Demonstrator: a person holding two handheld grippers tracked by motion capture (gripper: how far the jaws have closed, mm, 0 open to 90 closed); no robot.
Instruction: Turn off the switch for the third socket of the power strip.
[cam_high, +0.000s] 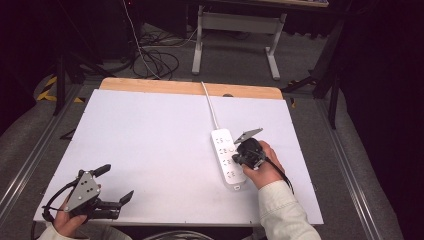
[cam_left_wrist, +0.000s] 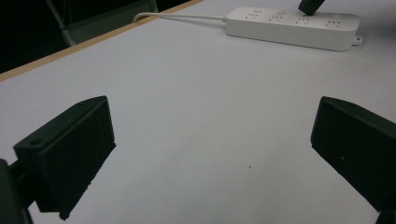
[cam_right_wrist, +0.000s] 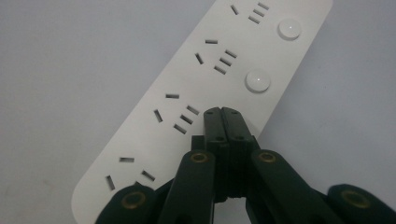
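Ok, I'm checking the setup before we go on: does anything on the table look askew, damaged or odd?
Nothing stands out. The white plastic power strip lies flat and intact on the white table, its cord running off the far edge. The right tool is shut above it; the left tool is open.

A lab or studio: dark surroundings, floor cables (cam_high: 155, 62), a white worktable (cam_high: 150, 145).

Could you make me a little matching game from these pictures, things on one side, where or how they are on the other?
Things:
1. left gripper
2. right gripper
3. power strip
4. white cable

States:
A. runs to the table's far edge
B. jaws pressed together over a switch row
C. jaws wide apart, near corner
D. lies flat, four outlet groups

Pairs: 1-C, 2-B, 3-D, 4-A
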